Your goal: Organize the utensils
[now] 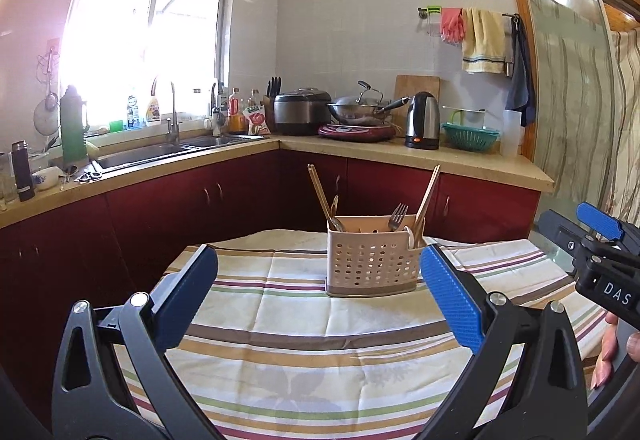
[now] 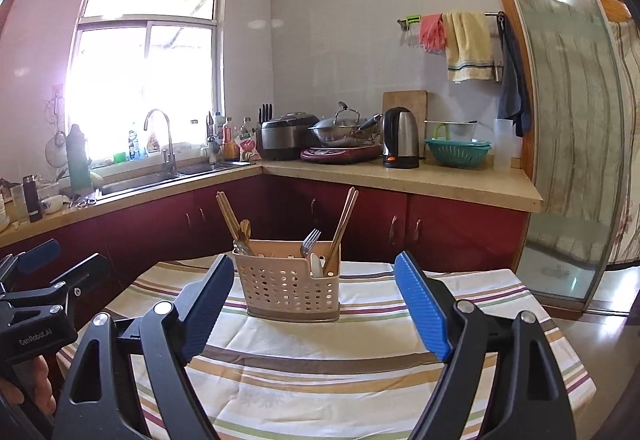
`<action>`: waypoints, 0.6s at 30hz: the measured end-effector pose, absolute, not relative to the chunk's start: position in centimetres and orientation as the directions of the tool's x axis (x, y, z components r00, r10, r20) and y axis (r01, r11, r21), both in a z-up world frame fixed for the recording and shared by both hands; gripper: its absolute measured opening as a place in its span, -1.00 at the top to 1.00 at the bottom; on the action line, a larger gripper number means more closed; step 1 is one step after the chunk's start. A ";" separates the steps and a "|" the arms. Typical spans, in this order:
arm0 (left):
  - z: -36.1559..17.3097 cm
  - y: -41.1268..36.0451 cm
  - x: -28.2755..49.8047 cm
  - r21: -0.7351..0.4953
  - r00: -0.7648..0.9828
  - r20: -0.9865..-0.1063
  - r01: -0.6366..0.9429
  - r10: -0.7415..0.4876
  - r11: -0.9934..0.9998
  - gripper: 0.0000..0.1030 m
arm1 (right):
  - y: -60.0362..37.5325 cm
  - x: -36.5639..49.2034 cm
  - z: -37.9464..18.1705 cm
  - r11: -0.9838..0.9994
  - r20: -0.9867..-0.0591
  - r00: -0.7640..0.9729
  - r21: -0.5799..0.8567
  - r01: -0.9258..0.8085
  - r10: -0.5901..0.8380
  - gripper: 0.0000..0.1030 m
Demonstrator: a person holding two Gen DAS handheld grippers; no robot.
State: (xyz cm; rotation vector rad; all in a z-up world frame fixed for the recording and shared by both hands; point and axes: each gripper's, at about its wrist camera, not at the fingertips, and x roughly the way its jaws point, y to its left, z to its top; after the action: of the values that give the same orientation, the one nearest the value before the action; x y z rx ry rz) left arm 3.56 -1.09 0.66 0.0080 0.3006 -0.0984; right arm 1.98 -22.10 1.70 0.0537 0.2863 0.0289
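Two grippers hover wide open and empty over the striped cloth point(image 1: 304, 352): the left gripper point(image 1: 318, 292) and the right gripper point(image 2: 316, 306), both aimed at the caddy point(image 1: 370, 260), which stands on the far middle of the table. All visible utensils already sit in it, so the task looks near done. The risk lies in the caddy itself: it is light perforated beige plastic, tall on a narrow base, and the cloth under it is creased and loose, so a nudge from a finger or a tug on the fabric could tip it. The wooden chopsticks point(image 1: 320, 192) lean outward at both ends and the steel fork point(image 1: 398, 216) stands tines up; catching either would lever the caddy over.
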 end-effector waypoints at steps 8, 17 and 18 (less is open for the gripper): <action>0.5 -1.4 2.9 -0.017 0.945 -0.310 0.101 -0.102 0.995 -0.92 | -22.0 1.3 1.7 0.998 -0.274 0.961 0.053 -0.021 0.035 -0.56; 0.4 -1.0 2.6 -0.030 0.945 -0.310 0.098 -0.102 0.995 -0.92 | -22.1 1.2 1.6 0.998 -0.272 0.962 0.053 -0.021 0.035 -0.56; 0.4 -1.0 2.6 -0.030 0.945 -0.309 0.098 -0.103 0.995 -0.92 | -22.0 1.1 1.6 0.998 -0.271 0.962 0.053 -0.020 0.034 -0.56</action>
State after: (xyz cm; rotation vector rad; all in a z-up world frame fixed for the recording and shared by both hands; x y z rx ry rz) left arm 2.61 -0.97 0.36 -0.0143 0.3159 -0.1024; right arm 1.13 -22.05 1.59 0.0496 0.2758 0.0276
